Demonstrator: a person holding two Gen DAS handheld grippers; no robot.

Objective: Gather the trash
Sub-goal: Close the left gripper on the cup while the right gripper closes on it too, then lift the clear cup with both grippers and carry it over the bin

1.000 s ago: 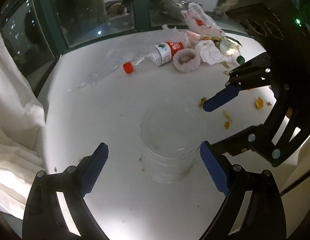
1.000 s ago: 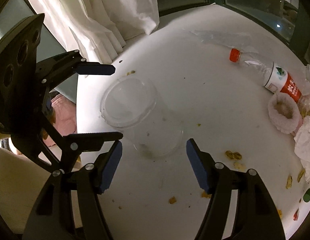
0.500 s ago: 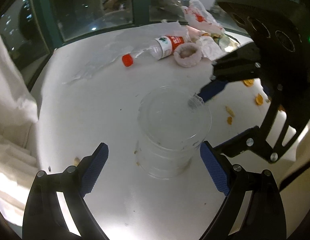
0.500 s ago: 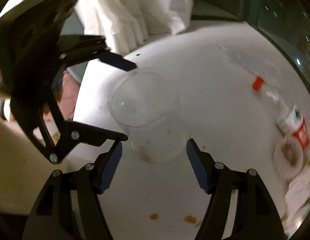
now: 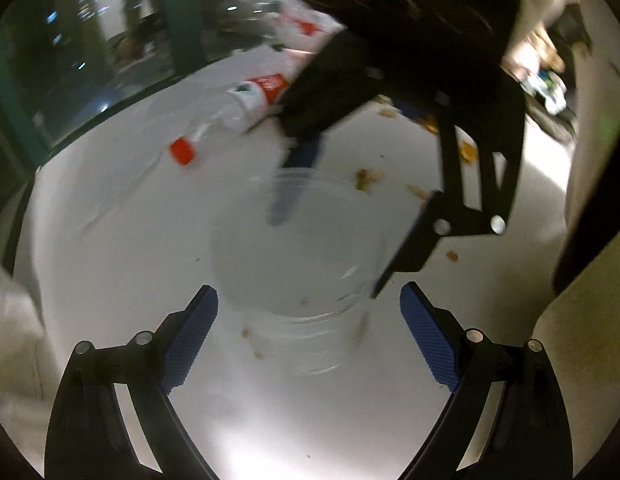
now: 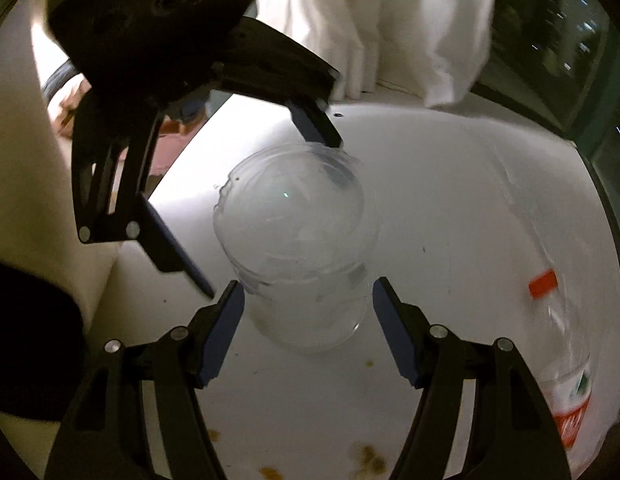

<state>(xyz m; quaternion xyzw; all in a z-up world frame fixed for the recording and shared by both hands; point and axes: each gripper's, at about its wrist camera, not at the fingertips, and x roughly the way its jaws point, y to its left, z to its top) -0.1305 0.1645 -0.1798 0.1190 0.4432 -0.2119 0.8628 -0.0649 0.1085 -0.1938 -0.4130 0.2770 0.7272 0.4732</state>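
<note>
A clear plastic cup (image 5: 298,248) stands upright on the white table (image 5: 110,260), seen also in the right wrist view (image 6: 298,240). My left gripper (image 5: 308,290) is open, its blue pads (image 5: 190,340) on either side of the cup's lower part with gaps. My right gripper (image 6: 308,284) is open too, and its pads (image 6: 394,332) flank the cup's base without pressing. Each gripper shows in the other's view: the right gripper (image 5: 328,254) reaches in from the upper right across the rim, and the left gripper (image 6: 270,218) comes from the upper left.
A water bottle (image 5: 250,100) with a red cap (image 5: 182,151) lies beyond the cup; the same bottle (image 6: 566,392) is blurred at the right. Food crumbs (image 5: 366,178) dot the table. A white curtain (image 6: 390,20) hangs at the table's edge beside dark window glass.
Both grippers have rolled and moved closer around the cup. The right gripper has swung from beside the cup to across its rim. The cup has stayed upright in place.
</note>
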